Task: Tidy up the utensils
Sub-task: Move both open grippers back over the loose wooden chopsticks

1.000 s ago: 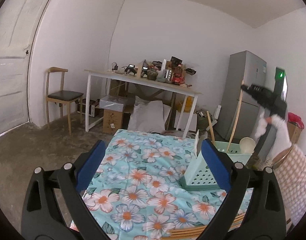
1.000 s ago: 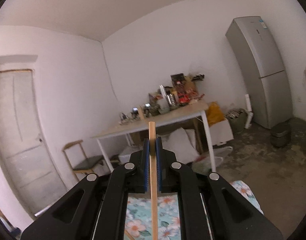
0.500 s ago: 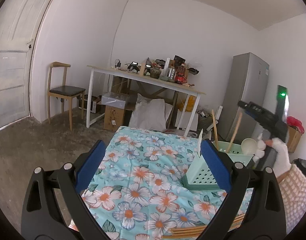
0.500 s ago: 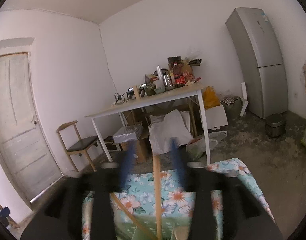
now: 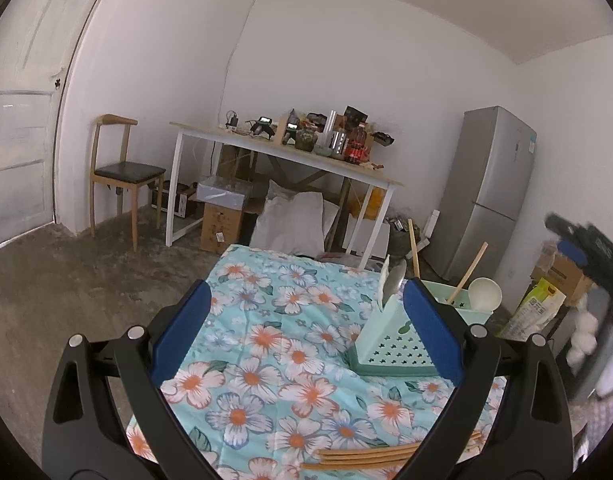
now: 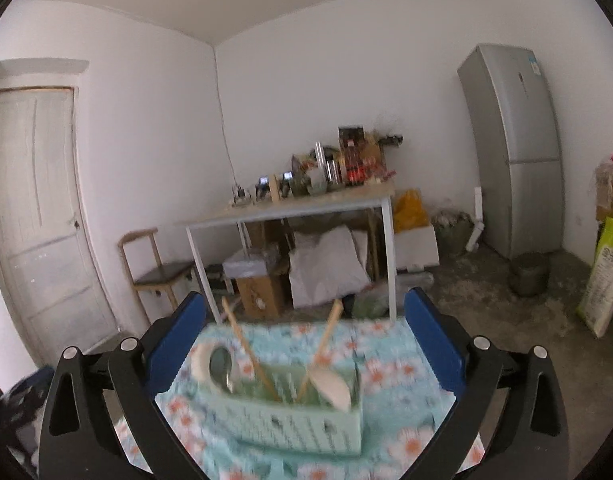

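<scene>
Utensils stand in a green caddy [image 6: 302, 420] on the counter, which is covered by a floral cloth [image 5: 274, 344].

Right wrist view, blurred:
- Caddy sits between the right gripper's [image 6: 306, 336] fingers [image 6: 434, 340], lower in frame, touching neither.
- Two wooden sticks [image 6: 248, 354] lean out of it, one tilted left, one tilted right.
- White spoon [image 6: 330, 386] rests bowl-up by the right-hand stick; metal spoon [image 6: 220, 366] stands at the caddy's left end next to a white piece.
- Right fingers are released, spread wide; they have just been opening. Nothing is pinched between them; the sticks stand free in the caddy.

Left wrist view:
- Left gripper [image 5: 306, 328] hovers over the cloth, fingers [image 5: 182, 332] apart, nothing between the pads.
- Caddy [image 5: 390, 344] is at the cloth's right side, partly behind the right-hand finger. Sticks, white spoon [image 5: 484, 294] and metal spoon [image 5: 394, 280] poke above its rim.
- A few wooden chopsticks [image 5: 386, 458] lie flat on the cloth near the bottom edge, well apart from the caddy.
- Right gripper [image 5: 586, 252] shows at the far right edge, blurred, held by a white-gloved hand [image 5: 584, 332].

Background: white table [image 5: 282, 156] with clutter, chair [image 5: 122, 176], fridge [image 5: 490, 196], boxes on the floor.
</scene>
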Available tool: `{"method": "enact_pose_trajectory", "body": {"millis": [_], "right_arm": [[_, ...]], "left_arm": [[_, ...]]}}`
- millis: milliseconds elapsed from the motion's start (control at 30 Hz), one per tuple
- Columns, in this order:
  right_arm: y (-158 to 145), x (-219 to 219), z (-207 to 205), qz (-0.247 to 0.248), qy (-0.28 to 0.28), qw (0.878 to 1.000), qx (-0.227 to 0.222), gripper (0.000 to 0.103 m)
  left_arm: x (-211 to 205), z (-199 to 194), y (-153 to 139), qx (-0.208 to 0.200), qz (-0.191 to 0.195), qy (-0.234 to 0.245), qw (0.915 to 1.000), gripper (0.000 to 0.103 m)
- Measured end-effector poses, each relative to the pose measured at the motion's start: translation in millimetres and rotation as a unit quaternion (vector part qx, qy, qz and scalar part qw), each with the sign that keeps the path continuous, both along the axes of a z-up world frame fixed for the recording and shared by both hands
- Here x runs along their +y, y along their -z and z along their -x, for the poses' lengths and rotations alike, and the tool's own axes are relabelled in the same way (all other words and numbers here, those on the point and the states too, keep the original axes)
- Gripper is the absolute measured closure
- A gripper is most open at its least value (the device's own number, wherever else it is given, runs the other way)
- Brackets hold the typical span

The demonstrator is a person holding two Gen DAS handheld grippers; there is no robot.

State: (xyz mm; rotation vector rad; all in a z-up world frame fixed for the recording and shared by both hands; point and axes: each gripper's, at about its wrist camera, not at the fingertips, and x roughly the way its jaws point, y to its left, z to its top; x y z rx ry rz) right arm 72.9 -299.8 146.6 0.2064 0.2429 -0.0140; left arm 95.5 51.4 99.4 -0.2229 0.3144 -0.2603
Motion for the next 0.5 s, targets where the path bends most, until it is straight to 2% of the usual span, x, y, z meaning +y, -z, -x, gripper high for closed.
{"method": "enact_pose_trajectory", "body": {"millis": [133,167,267,400,500], "right_arm": [[37,-3,17,-0.03,-0.005,0.995,0.091,0.006],[45,-2,20,-0.031,-0.003,0.994,0.104,0.006],[90,6,31,-0.019,0.009,0.983,0.183,0.006],[143,13,44,0.001,0.022,0.968,0.248,0.006],[175,21,55,0.03,0.038,0.961,0.274,0.006]], "left_arm": [[-7,2,4,0.011,-0.007,0.01,0.9999,0.01],[-9,3,6,0.016,-0.01,0.013,0.9997,0.01],[-12,7,15,0.031,-0.021,0.02,0.9991,0.01],[-18,8,43,0.087,-0.046,0.025,0.9949,0.01],[-20,6,64,0.131,-0.058,0.031,0.9892,0.01]]}}
